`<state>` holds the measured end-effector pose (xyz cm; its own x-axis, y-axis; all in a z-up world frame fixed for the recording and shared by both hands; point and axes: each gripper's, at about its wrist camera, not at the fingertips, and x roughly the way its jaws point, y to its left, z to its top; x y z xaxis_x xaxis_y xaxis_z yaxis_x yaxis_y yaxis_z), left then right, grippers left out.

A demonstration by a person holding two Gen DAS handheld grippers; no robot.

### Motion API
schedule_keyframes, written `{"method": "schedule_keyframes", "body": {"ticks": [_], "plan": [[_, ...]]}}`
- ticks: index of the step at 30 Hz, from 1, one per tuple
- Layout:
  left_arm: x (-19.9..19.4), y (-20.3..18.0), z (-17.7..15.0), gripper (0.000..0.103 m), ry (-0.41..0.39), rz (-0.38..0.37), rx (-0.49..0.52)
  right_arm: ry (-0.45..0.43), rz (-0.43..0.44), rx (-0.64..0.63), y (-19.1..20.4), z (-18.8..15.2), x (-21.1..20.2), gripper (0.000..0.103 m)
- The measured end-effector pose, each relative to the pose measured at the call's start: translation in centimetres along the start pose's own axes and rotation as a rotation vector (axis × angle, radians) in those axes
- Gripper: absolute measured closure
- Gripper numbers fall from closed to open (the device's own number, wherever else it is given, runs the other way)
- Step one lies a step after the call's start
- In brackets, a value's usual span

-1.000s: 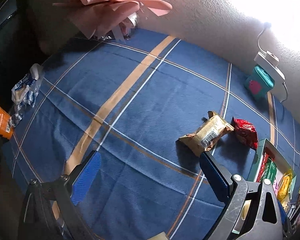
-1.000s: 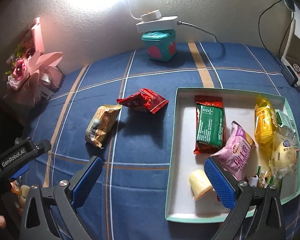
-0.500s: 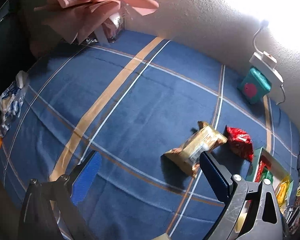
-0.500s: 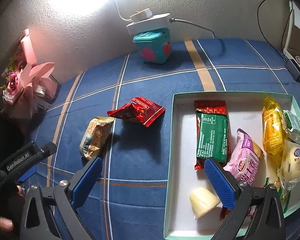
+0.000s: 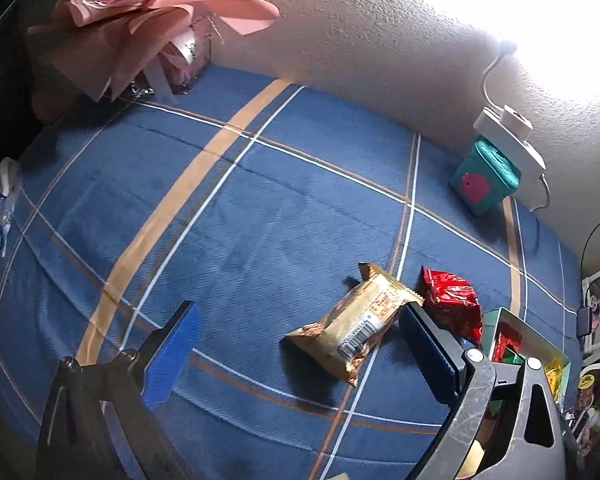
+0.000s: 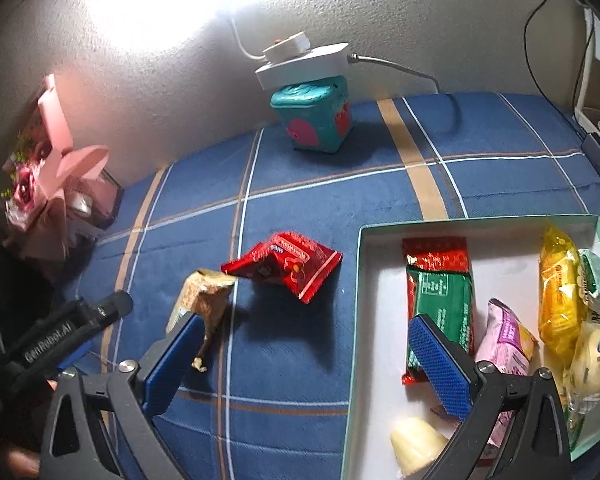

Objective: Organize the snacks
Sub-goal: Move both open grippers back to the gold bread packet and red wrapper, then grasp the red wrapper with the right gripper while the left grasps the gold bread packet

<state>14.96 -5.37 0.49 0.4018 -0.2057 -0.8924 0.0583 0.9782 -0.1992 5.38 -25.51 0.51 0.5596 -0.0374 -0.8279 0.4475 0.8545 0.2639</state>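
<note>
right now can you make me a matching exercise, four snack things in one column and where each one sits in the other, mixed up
Things:
1. gold snack packet
2. red snack packet
3. green wrapper
4. yellow packet

Places:
a. in the tray, lying on a red wrapper near its left wall
b. on the blue cloth, nearest the left gripper
c. in the tray, towards its right side
d. on the blue cloth, between the gold packet and the tray

Pairs: 1-b, 2-d, 3-a, 4-c

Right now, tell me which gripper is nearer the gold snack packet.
Left. The left gripper has the gold snack packet just ahead between open jaws; the right gripper sits farther off, beside the tray.
</note>
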Motion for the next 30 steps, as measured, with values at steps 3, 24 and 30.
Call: {"method": "schedule_keyframes", "body": {"ticks": [3, 24, 30], "plan": [[0.4, -0.4, 0.0, 0.005, 0.002, -0.019, 0.013, -0.016, 0.015, 0.028, -0.2, 0.6, 0.1, 0.0], [5.2, -1.3, -0.8, 0.007, 0.101, -0.097, 0.001, 0.084, 0.076, 0.126, 0.6, 3.0, 6.1, 0.028], [6.0, -1.7, -0.9, 0.018, 0.119, -0.105, 0.007, 0.108, 0.102, 0.143, 0.9, 3.2, 7.6, 0.036]]}}
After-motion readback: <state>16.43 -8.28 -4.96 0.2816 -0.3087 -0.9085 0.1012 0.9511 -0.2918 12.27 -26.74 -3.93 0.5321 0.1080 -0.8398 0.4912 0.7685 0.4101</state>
